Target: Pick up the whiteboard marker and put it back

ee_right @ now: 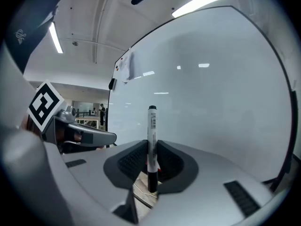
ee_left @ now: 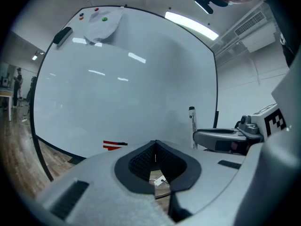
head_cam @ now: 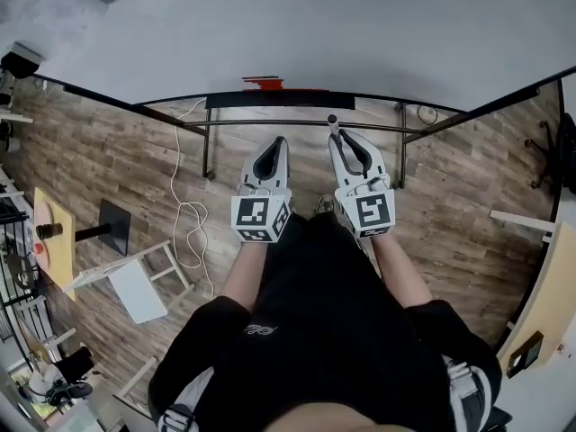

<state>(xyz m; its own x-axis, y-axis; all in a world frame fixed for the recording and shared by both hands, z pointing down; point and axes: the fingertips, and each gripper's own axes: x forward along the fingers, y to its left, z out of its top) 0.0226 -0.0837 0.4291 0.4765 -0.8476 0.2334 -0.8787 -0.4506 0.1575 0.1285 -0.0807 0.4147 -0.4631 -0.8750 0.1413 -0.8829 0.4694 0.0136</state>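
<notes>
A white whiteboard marker (ee_right: pixel 152 140) with a black cap stands upright between the jaws of my right gripper (ee_right: pixel 151 161), which is shut on it. From the head view the marker's tip (head_cam: pixel 332 121) pokes out past the right gripper (head_cam: pixel 346 142), close to the whiteboard's bottom rail (head_cam: pixel 270 102). My left gripper (head_cam: pixel 271 156) is held beside it, jaws closed with nothing between them (ee_left: pixel 155 158). In the left gripper view the marker (ee_left: pixel 192 121) shows upright at the right, against the whiteboard (ee_left: pixel 127 79).
Two red markers (head_cam: pixel 263 84) lie on the board's tray, also visible as red markers (ee_left: pixel 114 145). An eraser (ee_left: pixel 62 35) and magnets stick near the board's top. The board's metal stand legs (head_cam: pixel 207 151), a white cable (head_cam: pixel 184 210) and a folding stand (head_cam: pixel 135 277) are on the wooden floor.
</notes>
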